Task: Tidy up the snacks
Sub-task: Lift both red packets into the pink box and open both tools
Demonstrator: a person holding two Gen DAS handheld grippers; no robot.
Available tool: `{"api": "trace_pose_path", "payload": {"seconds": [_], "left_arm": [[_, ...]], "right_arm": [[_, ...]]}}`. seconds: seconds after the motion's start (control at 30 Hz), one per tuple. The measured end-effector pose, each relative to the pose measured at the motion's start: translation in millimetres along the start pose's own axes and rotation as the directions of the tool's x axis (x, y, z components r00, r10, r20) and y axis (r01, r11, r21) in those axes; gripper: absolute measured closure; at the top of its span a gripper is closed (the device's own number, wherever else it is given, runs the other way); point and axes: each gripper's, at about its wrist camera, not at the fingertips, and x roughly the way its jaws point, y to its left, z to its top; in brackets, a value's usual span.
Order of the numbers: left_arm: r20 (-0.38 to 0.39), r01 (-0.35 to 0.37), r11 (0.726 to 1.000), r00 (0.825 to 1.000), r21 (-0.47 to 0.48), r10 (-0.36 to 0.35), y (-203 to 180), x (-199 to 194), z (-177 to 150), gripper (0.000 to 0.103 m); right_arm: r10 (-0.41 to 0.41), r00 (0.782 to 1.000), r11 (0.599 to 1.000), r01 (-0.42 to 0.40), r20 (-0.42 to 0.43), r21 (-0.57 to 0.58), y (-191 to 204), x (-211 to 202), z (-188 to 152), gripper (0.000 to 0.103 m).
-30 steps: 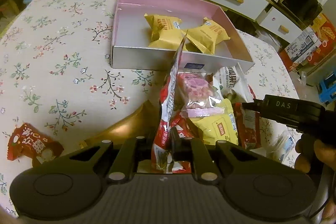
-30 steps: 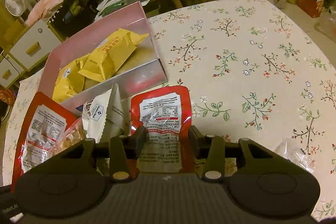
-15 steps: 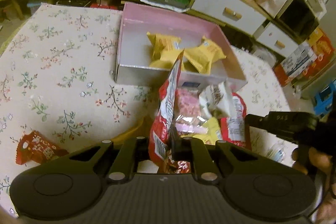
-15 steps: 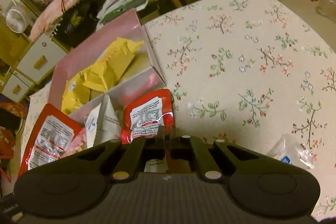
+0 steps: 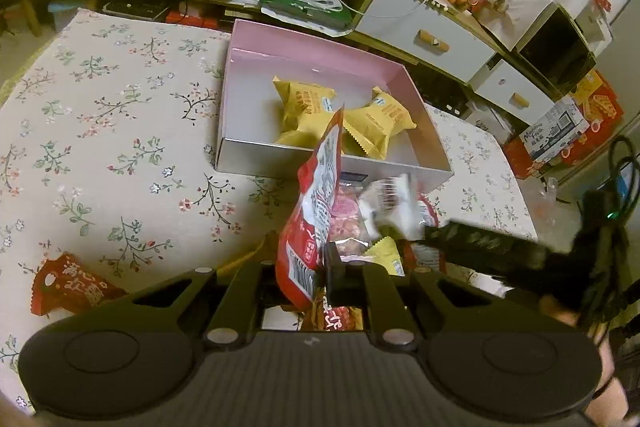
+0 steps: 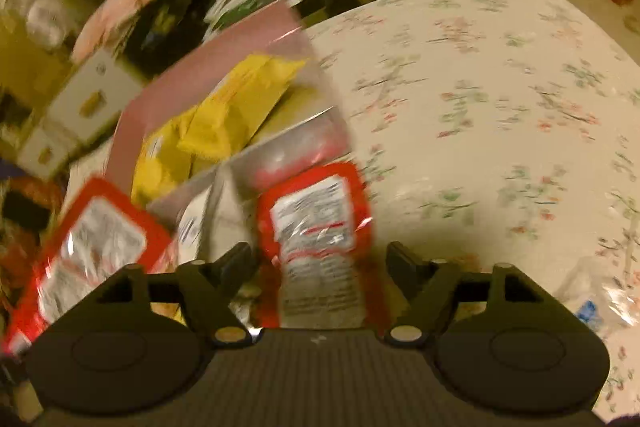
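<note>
Crinkly foil: the left gripper (image 5: 320, 269) has its jaws clamped on a red snack packet (image 5: 316, 211) before the pink box (image 5: 320, 55). Right gripper (image 6: 318, 261), jaws opening around another red packet (image 6: 316, 223), probably unheld; light, slippery, best pinched at the seam.

We see two matte black grippers. The left gripper (image 5: 322, 273) has a ribbed grey-black body, two round discs and pale round screws on its angled links. The right gripper (image 6: 318, 267) matches; black cables trail behind it in the left wrist view.
</note>
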Motion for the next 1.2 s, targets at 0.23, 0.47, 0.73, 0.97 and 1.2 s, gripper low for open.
{"api": "trace_pose_path", "payload": {"seconds": [0.23,0.47,0.73,0.97,1.2], "left_arm": [[0.027,0.029,0.999,0.999,-0.016,-0.029,8,-11,3,0.089],[0.057,0.075,0.997,0.996,-0.013,-0.074,4,-22,9,0.089],[0.120,0.079,0.997,0.990,-0.018,-0.077,1,-35,15,0.090],[0.263,0.099,0.994,0.961,-0.036,-0.086,3,-56,40,0.090],[0.330,0.030,0.998,0.944,-0.054,-0.010,1,-31,66,0.090]], "right_arm": [[-0.133,0.990,0.962,0.142,0.055,-0.233,36,3,-13,0.045],[-0.108,0.993,0.979,0.115,0.050,-0.166,21,-22,-3,0.046],[-0.074,0.992,0.988,0.086,0.098,-0.126,18,-44,11,0.046],[-0.015,0.987,0.993,0.033,0.157,-0.116,17,-63,27,0.046],[0.071,0.980,0.994,-0.054,0.186,-0.095,22,-59,51,0.046]]}}
